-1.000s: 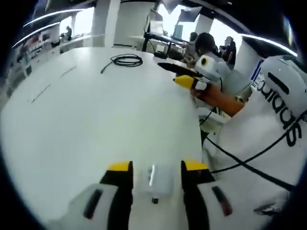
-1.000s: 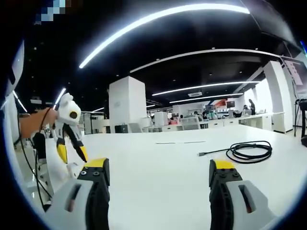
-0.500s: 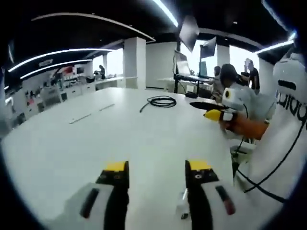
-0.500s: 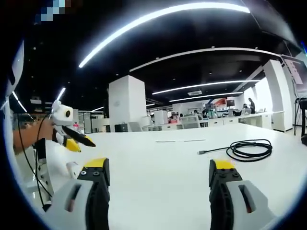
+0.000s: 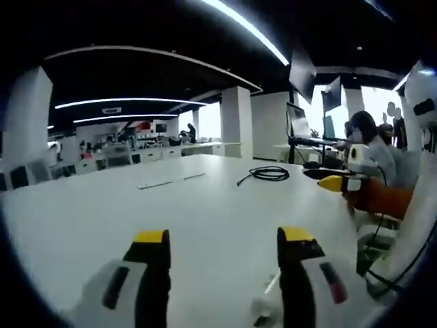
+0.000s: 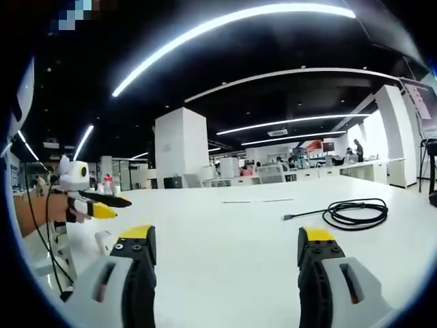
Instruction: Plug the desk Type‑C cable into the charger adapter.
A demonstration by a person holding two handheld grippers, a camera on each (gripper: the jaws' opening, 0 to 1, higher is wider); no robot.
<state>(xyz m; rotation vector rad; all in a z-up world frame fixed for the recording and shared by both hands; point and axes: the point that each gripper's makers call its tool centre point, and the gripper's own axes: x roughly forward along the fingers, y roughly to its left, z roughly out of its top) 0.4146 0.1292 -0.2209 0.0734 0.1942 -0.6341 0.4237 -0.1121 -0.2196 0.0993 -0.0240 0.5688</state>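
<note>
I count one coiled black cable (image 6: 355, 214) on the white table (image 6: 225, 253). I see one white charger adapter (image 6: 104, 240). I hold two grippers, left gripper (image 5: 222, 247) and right gripper (image 6: 229, 244).

In the left gripper view, the white charger adapter (image 5: 263, 311) at the lower right is mostly hidden behind that view's own jaw and blurred; its port cannot be seen.
</note>
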